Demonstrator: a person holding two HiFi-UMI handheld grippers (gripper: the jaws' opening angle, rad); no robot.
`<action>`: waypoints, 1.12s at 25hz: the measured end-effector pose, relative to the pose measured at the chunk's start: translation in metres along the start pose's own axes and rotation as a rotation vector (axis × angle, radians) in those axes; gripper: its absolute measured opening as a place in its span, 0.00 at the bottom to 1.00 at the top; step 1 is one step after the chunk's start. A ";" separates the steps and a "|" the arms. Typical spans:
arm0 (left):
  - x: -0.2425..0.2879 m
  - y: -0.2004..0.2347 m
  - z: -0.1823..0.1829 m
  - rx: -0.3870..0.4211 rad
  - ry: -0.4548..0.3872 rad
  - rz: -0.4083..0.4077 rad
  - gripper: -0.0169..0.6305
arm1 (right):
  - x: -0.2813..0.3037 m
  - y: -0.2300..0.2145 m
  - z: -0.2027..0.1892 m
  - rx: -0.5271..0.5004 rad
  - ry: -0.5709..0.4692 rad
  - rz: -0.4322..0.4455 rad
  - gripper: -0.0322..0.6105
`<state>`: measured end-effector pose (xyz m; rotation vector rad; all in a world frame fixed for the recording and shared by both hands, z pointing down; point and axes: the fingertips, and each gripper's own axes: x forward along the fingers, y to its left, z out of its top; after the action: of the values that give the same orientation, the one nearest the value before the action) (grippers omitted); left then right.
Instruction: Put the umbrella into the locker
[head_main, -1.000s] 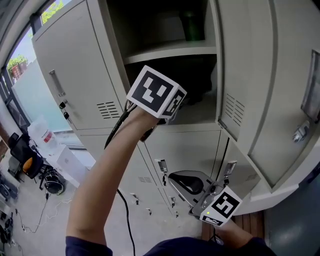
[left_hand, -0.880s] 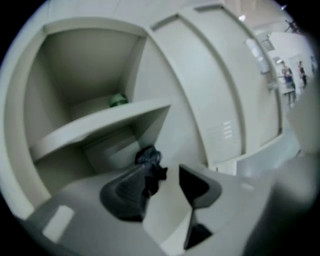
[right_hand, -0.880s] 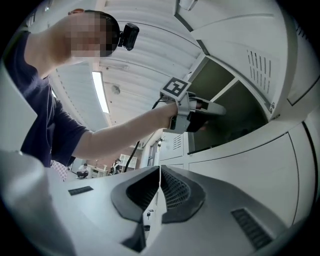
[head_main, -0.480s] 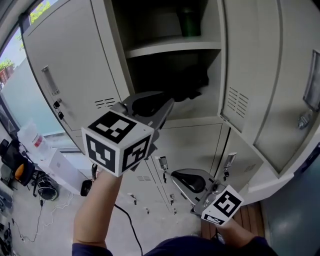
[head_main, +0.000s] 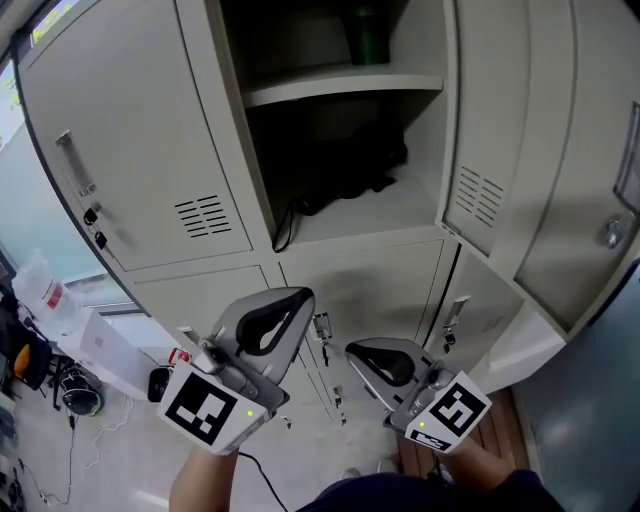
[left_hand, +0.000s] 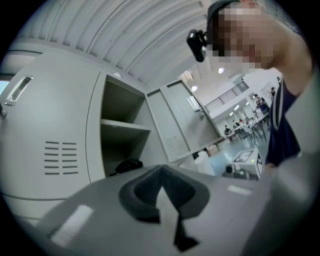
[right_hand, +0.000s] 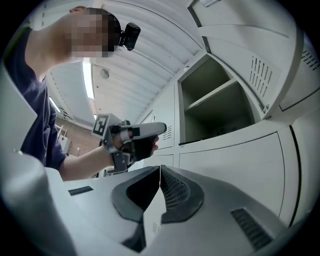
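The open locker (head_main: 400, 215) has a pale shelf (head_main: 340, 88) across its upper part, and a dark green upright container (head_main: 362, 35) stands on it towards the back. On the compartment's bottom below lies the black umbrella (head_main: 345, 175), bunched against the rear, with a thin black cord drooping over the front edge. At the lower left, the floor (head_main: 50, 460) bears white boxes (head_main: 100, 345) and thin cables (head_main: 75, 425).

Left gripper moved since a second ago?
Yes. The left gripper has pulled back from the open grey metal locker and dropped below its floor ledge, jaws shut, empty.
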<state>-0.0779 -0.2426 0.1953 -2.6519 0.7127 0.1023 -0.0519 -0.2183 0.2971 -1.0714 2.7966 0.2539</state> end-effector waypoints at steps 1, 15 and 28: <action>-0.007 -0.005 -0.008 -0.006 -0.006 -0.002 0.03 | 0.000 0.000 -0.002 -0.004 0.008 -0.002 0.06; -0.087 -0.029 -0.099 -0.206 -0.101 0.059 0.03 | 0.013 0.009 -0.023 -0.019 0.073 0.001 0.06; -0.085 -0.027 -0.126 -0.255 -0.071 0.039 0.03 | 0.025 0.000 -0.029 -0.025 0.071 -0.034 0.06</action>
<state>-0.1418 -0.2306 0.3351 -2.8580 0.7740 0.3164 -0.0723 -0.2404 0.3207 -1.1553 2.8416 0.2532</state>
